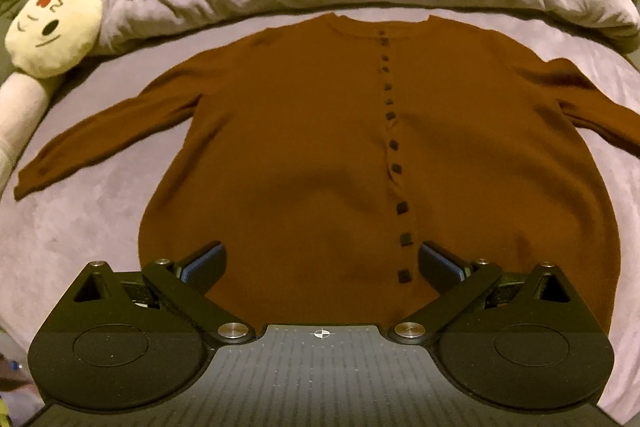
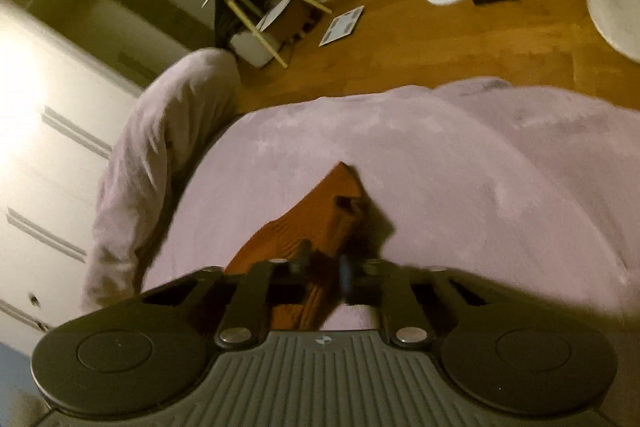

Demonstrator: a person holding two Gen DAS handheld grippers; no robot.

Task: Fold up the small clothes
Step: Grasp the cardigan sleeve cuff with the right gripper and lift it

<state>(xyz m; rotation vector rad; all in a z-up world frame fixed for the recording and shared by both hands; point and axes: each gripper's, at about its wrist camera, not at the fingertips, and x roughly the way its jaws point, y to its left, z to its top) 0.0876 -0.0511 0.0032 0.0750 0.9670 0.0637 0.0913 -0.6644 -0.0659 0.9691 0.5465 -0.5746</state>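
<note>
Two tongs: right tongs (image 2: 322,265) pinching the soft, floppy cardigan's (image 1: 320,131) sleeve (image 2: 320,211); left tongs (image 1: 322,263) spread above its hem.

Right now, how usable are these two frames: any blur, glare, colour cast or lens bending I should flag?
Left wrist view: mostly sharp, warm dim light; fisheye bows the bed edge and bulges the brown cardigan; a soft shadow lies on its lower front. Right wrist view: motion-blurred throughout, a blown-out glare on the white wardrobe doors, the frame tilted, and the sleeve reads orange.
</note>
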